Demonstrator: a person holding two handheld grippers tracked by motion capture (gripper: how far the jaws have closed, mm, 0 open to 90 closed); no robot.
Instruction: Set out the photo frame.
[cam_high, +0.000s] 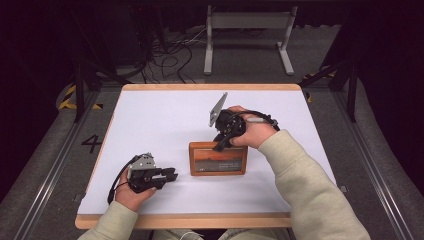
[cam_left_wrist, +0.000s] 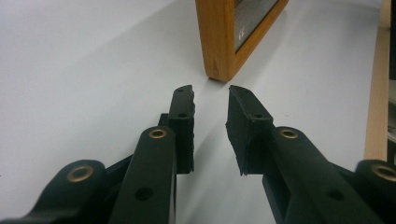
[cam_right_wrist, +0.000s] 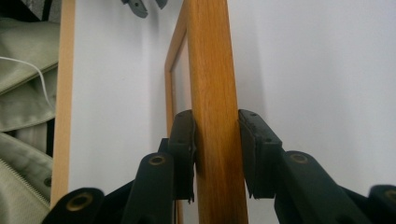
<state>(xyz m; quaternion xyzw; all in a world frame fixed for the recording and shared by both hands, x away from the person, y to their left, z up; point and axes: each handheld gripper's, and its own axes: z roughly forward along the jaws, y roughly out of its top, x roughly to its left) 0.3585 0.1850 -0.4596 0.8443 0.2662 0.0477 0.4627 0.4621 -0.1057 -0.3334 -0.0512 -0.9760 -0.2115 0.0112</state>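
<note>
A rectangular table with a flat white top (cam_high: 160, 120) and a pale wooden rim stands on a grey floor (cam_high: 50, 165). On it, a little right of centre and toward the near edge, a small rectangular picture frame of orange-brown wood (cam_high: 218, 159) stands on its long edge, its dark picture facing the near side. The rest of the white top lies bare.

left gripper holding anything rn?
No: in the left gripper view the left gripper has nothing between its jaws, and the wooden picture frame stands apart, just beyond their tips on the white table.
</note>
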